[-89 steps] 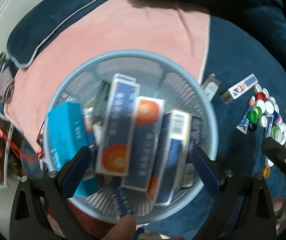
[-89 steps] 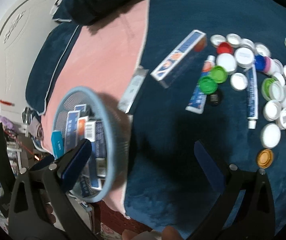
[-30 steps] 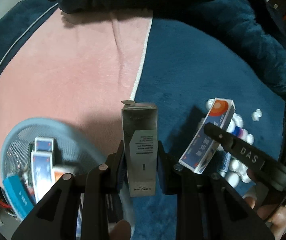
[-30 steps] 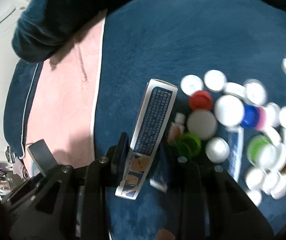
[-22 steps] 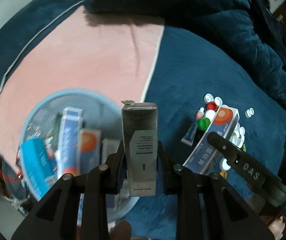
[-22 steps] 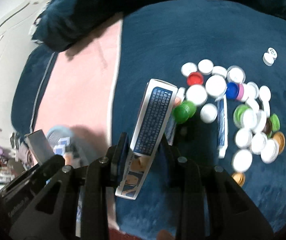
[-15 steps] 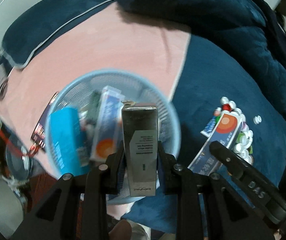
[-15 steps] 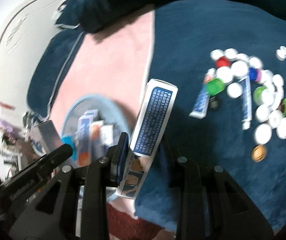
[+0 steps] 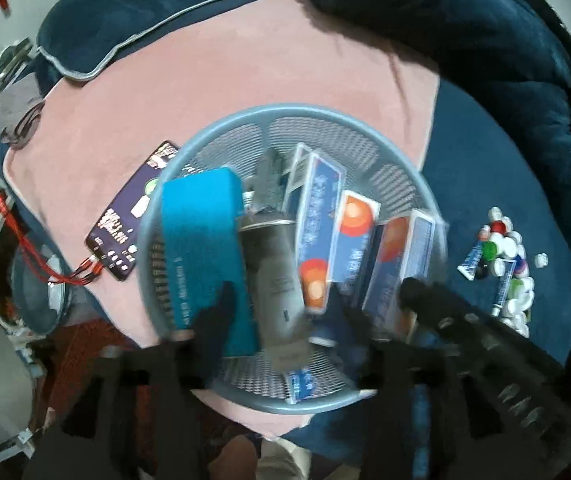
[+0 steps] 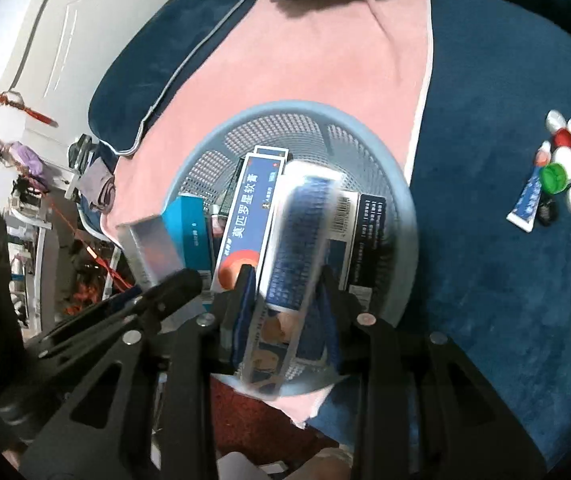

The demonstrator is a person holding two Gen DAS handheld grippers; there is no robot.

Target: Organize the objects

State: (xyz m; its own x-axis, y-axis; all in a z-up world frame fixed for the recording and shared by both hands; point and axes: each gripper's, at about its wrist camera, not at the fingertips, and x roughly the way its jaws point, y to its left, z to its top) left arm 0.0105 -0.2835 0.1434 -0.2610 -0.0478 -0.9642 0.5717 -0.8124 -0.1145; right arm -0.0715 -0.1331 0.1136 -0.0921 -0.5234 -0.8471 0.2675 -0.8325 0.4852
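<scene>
Bedding of pink and navy carries the mesh basket (image 9: 365, 128); above it both tongs' jaws are opening, left gripper (image 9: 281, 312) shedding a grey carton (image 9: 273, 272), right gripper (image 10: 285, 300) a blue carton (image 10: 297, 240), light, crushable cardboard best gripped across narrow sides.

Blurred grey box (image 9: 275, 276) and blue-white box (image 10: 297, 240) over mesh basket (image 9: 369, 124).
</scene>
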